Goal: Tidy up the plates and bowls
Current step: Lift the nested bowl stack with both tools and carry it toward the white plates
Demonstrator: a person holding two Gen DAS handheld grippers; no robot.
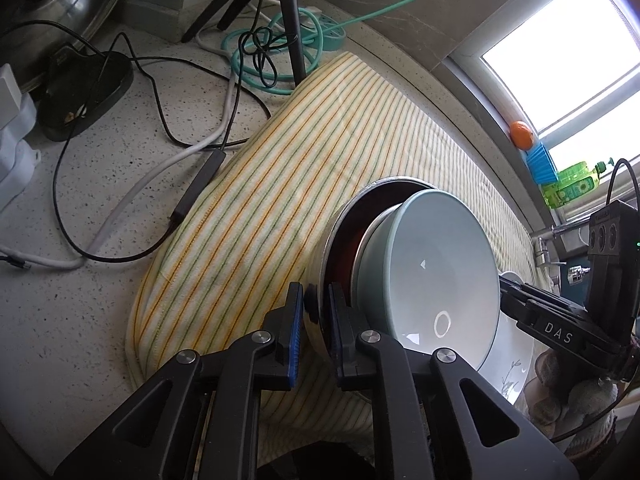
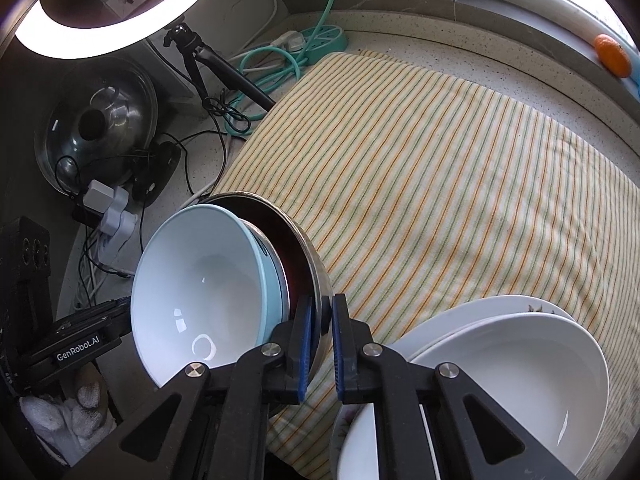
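So both claws are clamped on the same metal bowl point(image 1: 320, 248), 1 on each side of the rim. The left claw point(image 1: 316, 312) has its blue pads nearly closed with the steel rim pinched between them, and the right claw point(image 2: 320, 320) is doing the same thing on the opposite edge, also squeezed almost all the way down. The metal bowl is steel outside and dark reddish inside, and a pale blue bowl point(image 1: 432, 272) sits nested in it, glossy and whitish inside, empty. The pair looks steeply tilted, mouths facing the cameras, over a yellow striped cloth point(image 1: 260, 208) on a speckled counter point(image 1: 80, 320); I can't tell whether it rests on the cloth or is clear of it. What's different per view: the left cam shows the right claw from the side at the far rim, with a gloved hand point(image 1: 568, 392) behind it, and just a slice of a white plate point(image 1: 516, 360) poking out past the blue bowl. The right cam shows that stack properly, 2 white dishes point(image 2: 520, 380) near the bottom right, just beside the claw, plus a ring light point(image 2: 80, 40), a glass pot lid point(image 2: 100, 120) and a tripod point(image 2: 208, 64) over on the left. Both views catch the orange point(image 2: 612, 56) on the window sill and the green cord point(image 1: 280, 56) tangled at the back.
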